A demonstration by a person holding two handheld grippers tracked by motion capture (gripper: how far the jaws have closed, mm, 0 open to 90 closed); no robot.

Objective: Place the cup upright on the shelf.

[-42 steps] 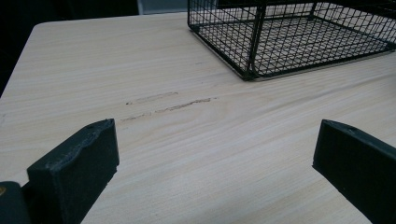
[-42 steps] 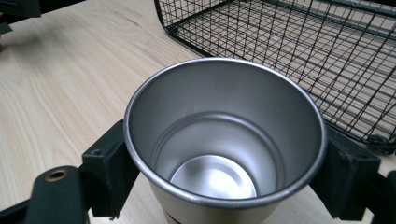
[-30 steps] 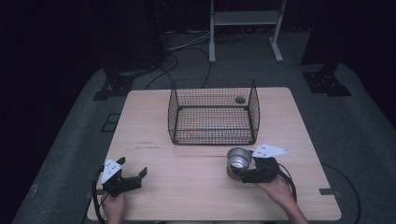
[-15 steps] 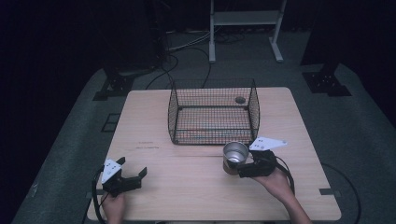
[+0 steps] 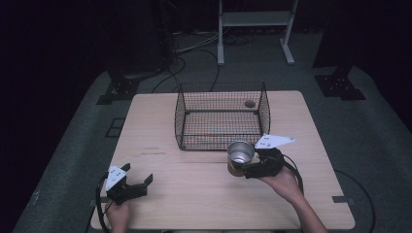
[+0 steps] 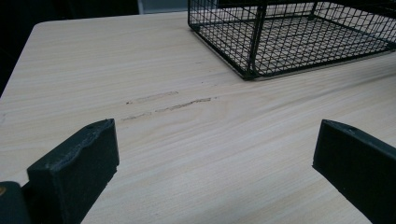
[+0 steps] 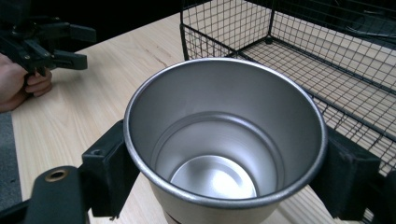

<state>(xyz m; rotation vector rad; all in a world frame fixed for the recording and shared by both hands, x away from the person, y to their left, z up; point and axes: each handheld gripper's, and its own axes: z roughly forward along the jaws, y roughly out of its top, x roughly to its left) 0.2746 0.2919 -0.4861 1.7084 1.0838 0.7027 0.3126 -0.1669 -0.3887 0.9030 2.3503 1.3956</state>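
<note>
An empty silver metal cup [image 5: 240,151] stands upright between the jaws of my right gripper [image 5: 238,167], just in front of the basket's near right corner. In the right gripper view the cup [image 7: 224,154] is seen from above, and the right gripper [image 7: 226,177] is shut on its sides. A black wire basket [image 5: 180,121] with an open top stands at the table's middle back. My left gripper [image 5: 137,174] rests open near the front left of the table. Nothing lies between its jaws [image 6: 215,158] but bare wood.
The table [image 5: 194,194] is light wood with faint scuff marks [image 6: 168,105] left of centre. A small dark round spot [image 5: 249,103] shows at the basket's far right. The basket wall [image 7: 224,28] rises close behind the cup. Cables and stand legs lie on the floor behind.
The right gripper has carried the cup a little to the left and towards the basket's front edge. The left gripper has stayed where it was.
</note>
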